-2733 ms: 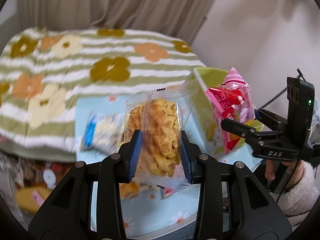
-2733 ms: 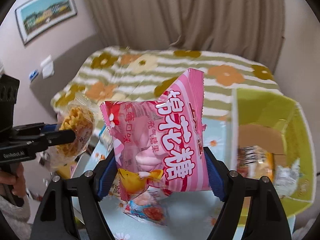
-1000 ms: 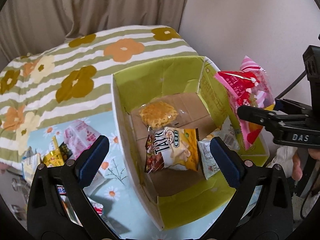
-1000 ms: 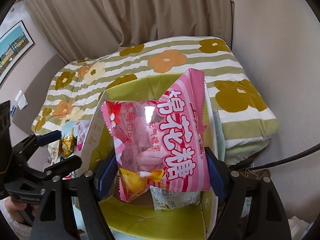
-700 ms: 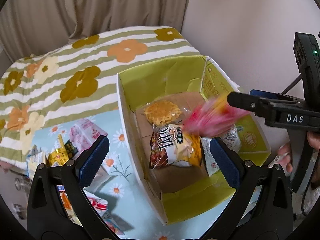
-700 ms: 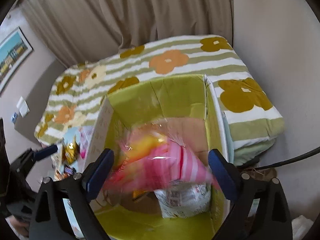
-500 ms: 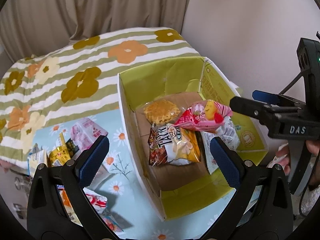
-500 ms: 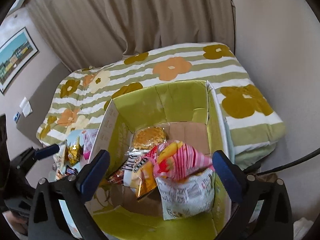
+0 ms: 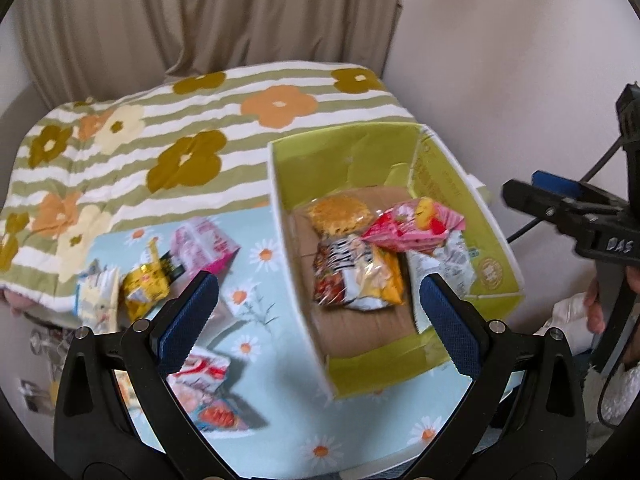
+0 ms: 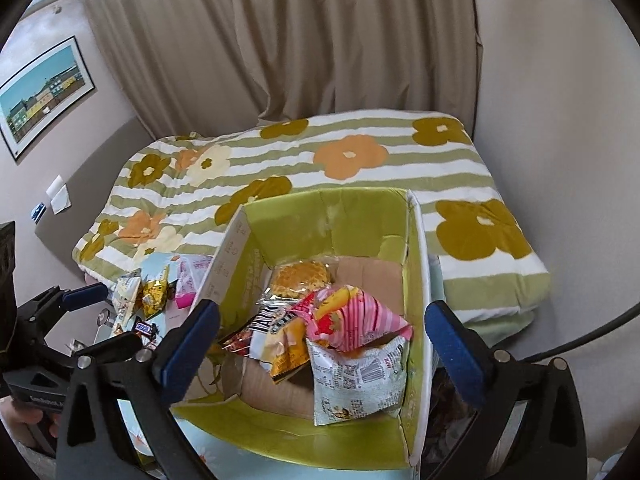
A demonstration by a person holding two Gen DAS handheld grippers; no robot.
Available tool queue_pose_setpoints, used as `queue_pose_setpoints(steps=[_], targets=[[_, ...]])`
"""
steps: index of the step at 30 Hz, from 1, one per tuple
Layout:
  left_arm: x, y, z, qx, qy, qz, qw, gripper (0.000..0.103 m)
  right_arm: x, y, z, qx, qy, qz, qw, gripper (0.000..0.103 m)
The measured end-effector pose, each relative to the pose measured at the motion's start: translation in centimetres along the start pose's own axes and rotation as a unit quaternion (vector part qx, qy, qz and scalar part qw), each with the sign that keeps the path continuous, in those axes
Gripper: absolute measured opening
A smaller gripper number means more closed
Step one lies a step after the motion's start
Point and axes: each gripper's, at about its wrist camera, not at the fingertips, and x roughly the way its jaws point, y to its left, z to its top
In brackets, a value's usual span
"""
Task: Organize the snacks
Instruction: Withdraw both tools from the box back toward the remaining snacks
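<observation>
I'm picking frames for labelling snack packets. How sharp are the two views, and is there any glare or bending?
Left wrist view: motion-smeared, the yellow foil packet blurred. Right wrist view: sharper, print on the white printed packet visible though not readable. Both: fisheye bending with dark corners, no strong glare.

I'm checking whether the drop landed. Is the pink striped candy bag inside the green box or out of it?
Inside. The pink striped bag lies within the green box, resting on other packets, clear of both grippers.
</observation>
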Motion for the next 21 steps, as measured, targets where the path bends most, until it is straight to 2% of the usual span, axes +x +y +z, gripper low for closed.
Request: queue_pose_setpoints(steps=[4,10,15,21], targets=[[-0.9,1.8,-1.3,-0.013,0.005,0.018,0.9997,0.100,-0.5,1.5,0.2,-0.012,-0.011,0.019,1.000,0.102],[-3.8,6.3,-3.0,-0.038,-0.014,0.039,0.9984,0.100,-1.1,6.2,0.3,-0.038,-0.020,0.041,0.998,0.102],[-6.6,12.0,-4.6,-0.050,-0.023,0.059,0.9968,0.100,-0.8,11.3,-0.5,-0.046,-0.028,0.055,0.997,0.102],[-8.2,18.9,-6.9,-0.057,-0.013,0.060,0.9965,0.100,0.2,17.4,-2.2,-0.036,-0.030,0.043,0.998,0.102]])
